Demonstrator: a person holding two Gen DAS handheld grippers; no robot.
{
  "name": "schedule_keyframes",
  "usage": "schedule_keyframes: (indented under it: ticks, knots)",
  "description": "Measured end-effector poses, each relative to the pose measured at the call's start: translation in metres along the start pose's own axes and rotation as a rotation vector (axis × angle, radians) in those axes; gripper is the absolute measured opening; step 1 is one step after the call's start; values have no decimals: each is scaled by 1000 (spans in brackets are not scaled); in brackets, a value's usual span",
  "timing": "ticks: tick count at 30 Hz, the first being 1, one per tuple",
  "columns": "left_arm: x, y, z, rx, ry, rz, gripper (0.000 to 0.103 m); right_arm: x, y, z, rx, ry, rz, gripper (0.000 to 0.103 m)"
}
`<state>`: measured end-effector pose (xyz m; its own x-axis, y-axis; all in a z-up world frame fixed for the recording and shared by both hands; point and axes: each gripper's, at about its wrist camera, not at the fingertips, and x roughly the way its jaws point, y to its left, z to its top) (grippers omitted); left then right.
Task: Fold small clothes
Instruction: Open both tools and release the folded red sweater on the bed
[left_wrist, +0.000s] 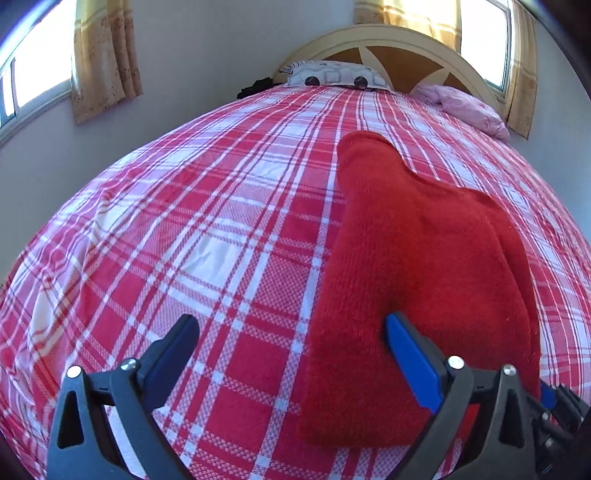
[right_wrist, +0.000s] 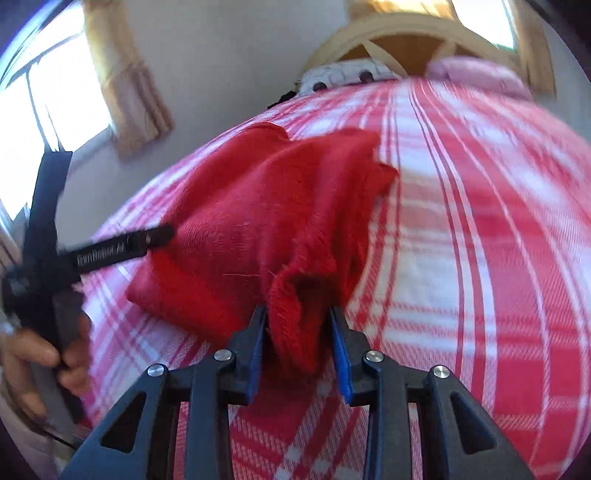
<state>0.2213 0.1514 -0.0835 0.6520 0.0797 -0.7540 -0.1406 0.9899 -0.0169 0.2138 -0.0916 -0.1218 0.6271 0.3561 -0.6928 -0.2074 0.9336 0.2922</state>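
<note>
Nearest to me, my right gripper is clamped on a bunched edge of the red garment; fabric fills the gap between the blue pads and hangs below them. My left gripper stands with its tongs wide apart and holds nothing; its right-hand finger lies on or just over the garment's near left edge. I cannot tell whether it touches.

Garment location: lying on the plaid bedcover, partly doubled over itself, the far end pointing toward the headboard.

Judgement: the step in hand is carrying the gripped edge across the garment to lay a fold. To do it well, I would keep the lift low so the rest stays flat, use the left finger as a hold-down along the intended crease, and travel straight across so the edges line up. Risk: thick fleecy fabric bunches in the pads, so the released edge may land crumpled.

Beyond the garment: a patterned pillow and a pink cloth by the headboard.
</note>
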Motion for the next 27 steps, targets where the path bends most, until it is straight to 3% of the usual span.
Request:
schedule_keyframes:
  ticks: [5, 11, 17, 22, 25, 27]
  knots:
    - [-6, -3, -7, 34, 10, 23, 103, 0, -2, 6, 3, 22, 36, 34]
    - [-11, 5, -14, 22, 28, 20, 103, -39, -4, 6, 45, -142, 36, 34]
    - [-30, 0, -4, 45, -39, 53, 101, -45, -5, 54, -22, -196, -31, 34]
    - [-24, -12, -3, 93, -40, 93, 101, 10, -26, 102, 38, -112, -7, 34]
    - [-12, -13, -7, 110, 3, 122, 101, 34, -26, 102, 39, -45, 5, 34]
    - [-10, -14, -11, 114, 6, 129, 102, 51, -25, 94, 20, 12, -50, 34]
